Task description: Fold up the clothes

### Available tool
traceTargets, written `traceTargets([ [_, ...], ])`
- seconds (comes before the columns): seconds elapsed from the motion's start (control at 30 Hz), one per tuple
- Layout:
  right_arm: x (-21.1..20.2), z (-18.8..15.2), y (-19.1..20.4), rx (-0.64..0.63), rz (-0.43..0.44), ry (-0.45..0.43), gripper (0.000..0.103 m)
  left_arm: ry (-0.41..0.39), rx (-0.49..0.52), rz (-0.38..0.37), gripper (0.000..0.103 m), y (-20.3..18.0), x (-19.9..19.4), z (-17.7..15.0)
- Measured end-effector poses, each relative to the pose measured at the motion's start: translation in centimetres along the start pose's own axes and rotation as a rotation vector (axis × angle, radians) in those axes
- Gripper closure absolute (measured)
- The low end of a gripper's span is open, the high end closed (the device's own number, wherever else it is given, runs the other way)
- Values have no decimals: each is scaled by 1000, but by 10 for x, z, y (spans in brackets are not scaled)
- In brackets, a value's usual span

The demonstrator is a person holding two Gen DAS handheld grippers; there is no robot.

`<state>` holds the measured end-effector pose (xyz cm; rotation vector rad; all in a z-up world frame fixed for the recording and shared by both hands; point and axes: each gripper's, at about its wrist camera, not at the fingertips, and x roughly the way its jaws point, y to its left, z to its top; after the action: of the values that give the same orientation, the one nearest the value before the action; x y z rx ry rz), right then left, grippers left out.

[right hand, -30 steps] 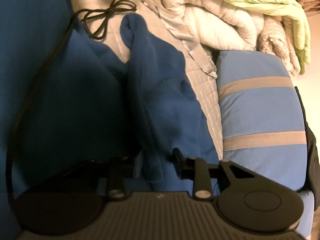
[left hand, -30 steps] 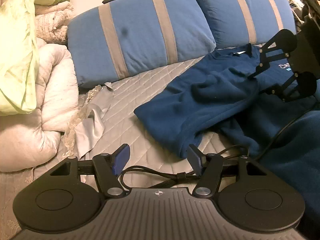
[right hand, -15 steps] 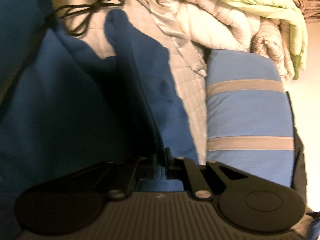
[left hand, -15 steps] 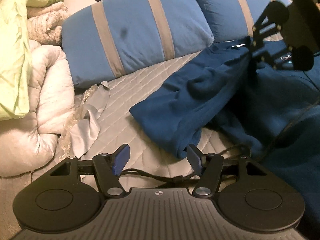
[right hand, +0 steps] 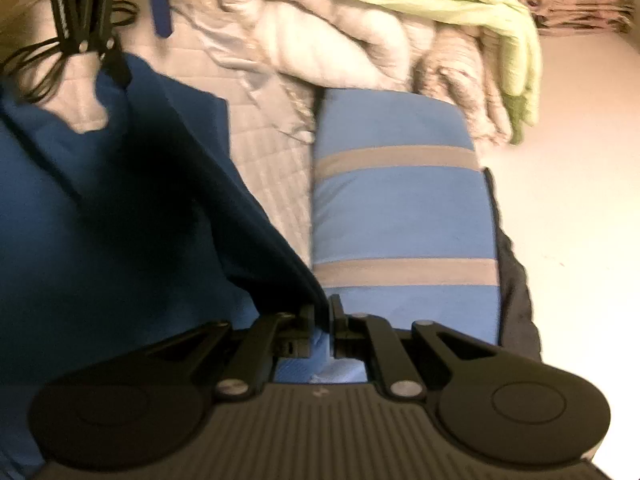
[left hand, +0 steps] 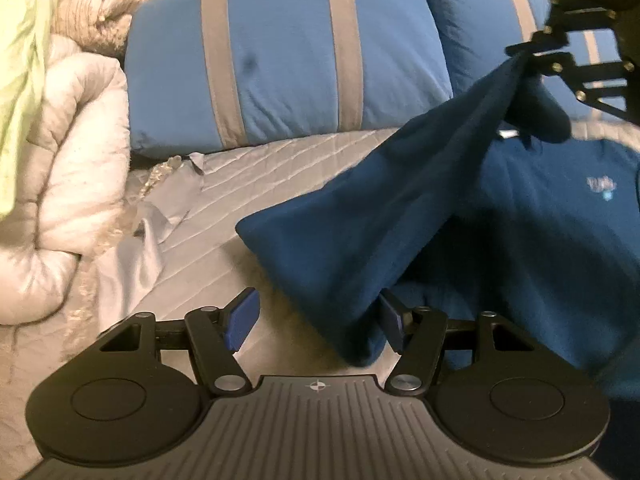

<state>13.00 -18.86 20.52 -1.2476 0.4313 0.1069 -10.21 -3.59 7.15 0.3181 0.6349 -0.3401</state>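
— While my right gripper (right hand: 323, 322) is pinched tight on a fold of the navy sweatshirt (left hand: 460, 216), how does it look from your side?

— From my left gripper (left hand: 316, 324) I see your fingers pressed together on the cloth up at the top right, and the fabric slopes from there as a taut flap to its low corner on the bed.

— And your own fingers?

— Spread apart, gripping nothing. That low corner sits between them, close to my right blue pad (left hand: 390, 322), though I cannot tell whether it touches.

— Where is the rest of the garment?

— Its body lies flat on the grey quilted bedcover (left hand: 256, 184), pale chest logo (left hand: 600, 186) facing up, to the right of the lifted flap.

— Beyond that?

— Two blue pillows with grey stripes (left hand: 288, 60) stand along the head of the bed. To their left a white duvet (left hand: 68, 168) is bunched up, with a pale green cloth (left hand: 20, 52) over it.
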Motion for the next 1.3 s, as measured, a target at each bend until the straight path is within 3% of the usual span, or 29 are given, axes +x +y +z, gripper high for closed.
traceTargets([
  [0.2,-8,-14,-21,49,-99,38,97,-30,53,52,38,-18,7,12],
  [0.4,-12,-31,-49,136,-193,84,97,-19,92,42,38,-33,23,19],
  [0.57,-15,-55,-64,211,-193,126,97,1,148,55,38,-44,36,18],
  [0.87,-13,-113,-43,217,-102,236,96,5,317,94,30,-61,36,16],
  [1.07,-39,-136,-6,148,-198,281,96,-5,385,133,28,-67,36,14],
  [1.17,-61,-140,35,85,-52,296,92,10,427,154,28,-66,40,10],
  [1.2,-68,-142,47,83,12,299,78,16,432,149,28,-65,41,8],
  [1.27,-80,-146,66,102,135,295,72,21,429,145,28,-63,39,7],
  [1.3,-87,-149,73,122,181,287,63,20,427,147,28,-62,38,6],
])
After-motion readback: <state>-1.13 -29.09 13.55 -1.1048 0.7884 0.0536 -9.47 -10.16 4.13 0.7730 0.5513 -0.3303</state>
